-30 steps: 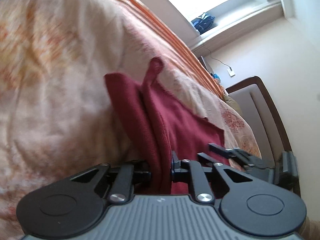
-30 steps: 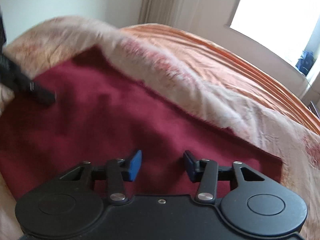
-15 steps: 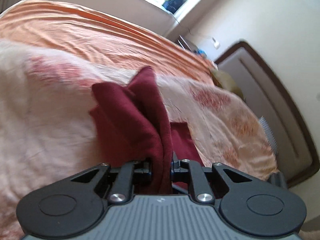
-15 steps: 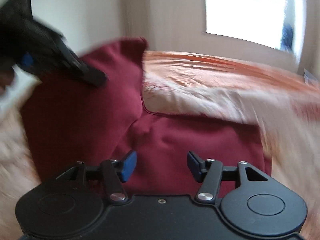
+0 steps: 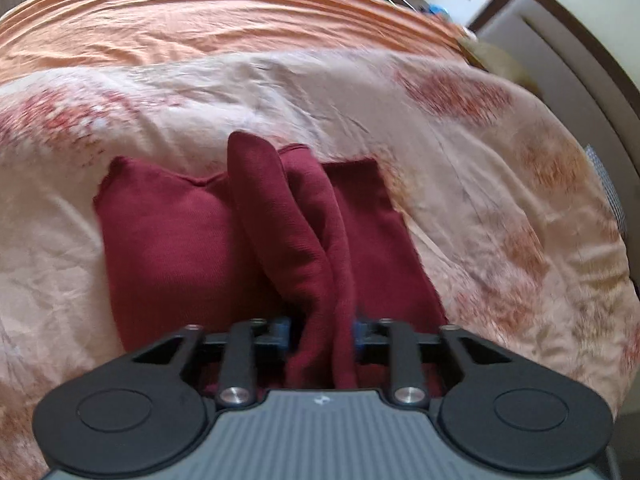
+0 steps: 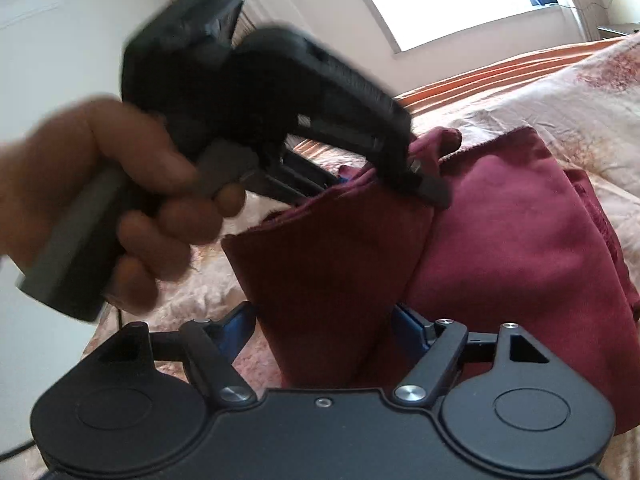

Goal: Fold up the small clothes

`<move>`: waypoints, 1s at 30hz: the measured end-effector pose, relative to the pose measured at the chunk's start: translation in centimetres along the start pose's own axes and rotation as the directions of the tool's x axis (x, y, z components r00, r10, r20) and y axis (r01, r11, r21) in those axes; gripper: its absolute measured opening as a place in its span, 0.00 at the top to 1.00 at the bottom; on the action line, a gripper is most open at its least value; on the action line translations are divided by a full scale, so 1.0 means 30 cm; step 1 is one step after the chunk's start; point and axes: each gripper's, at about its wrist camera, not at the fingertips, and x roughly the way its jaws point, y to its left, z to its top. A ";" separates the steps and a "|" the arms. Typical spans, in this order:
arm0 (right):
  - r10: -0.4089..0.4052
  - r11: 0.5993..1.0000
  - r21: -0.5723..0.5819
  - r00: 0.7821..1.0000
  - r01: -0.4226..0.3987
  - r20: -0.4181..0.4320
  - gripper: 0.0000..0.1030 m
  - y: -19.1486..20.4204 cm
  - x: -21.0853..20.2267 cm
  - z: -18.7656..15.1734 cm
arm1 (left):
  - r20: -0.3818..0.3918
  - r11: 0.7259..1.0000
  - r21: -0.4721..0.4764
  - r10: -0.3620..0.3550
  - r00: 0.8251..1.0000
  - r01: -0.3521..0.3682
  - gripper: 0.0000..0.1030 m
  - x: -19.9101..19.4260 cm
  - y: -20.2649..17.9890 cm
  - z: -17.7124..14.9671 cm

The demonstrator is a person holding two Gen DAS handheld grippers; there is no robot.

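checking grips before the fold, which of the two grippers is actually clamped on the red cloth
The left gripper: its jaws pinch a bunched ridge of the dark red garment. The right gripper has its jaws spread wide, with cloth merely hanging between them.

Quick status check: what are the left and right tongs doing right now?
Left tongs: shut on a bunched fold of the maroon garment.
Right tongs: open, with the garment hanging between the pads, not pinched.

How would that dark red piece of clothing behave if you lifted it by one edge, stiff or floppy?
Probably floppy: where the left gripper pinches the red garment, it bunches into soft drooping folds. Likely light too, since one pinch holds a raised part. Its knit looks grippy, not slippery.
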 end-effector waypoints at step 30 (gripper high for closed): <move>-0.123 0.858 0.512 0.986 0.047 0.116 0.83 -0.192 -0.142 -0.070 | -0.019 0.967 0.241 0.093 0.995 -0.086 0.31 0.007 -0.085 0.082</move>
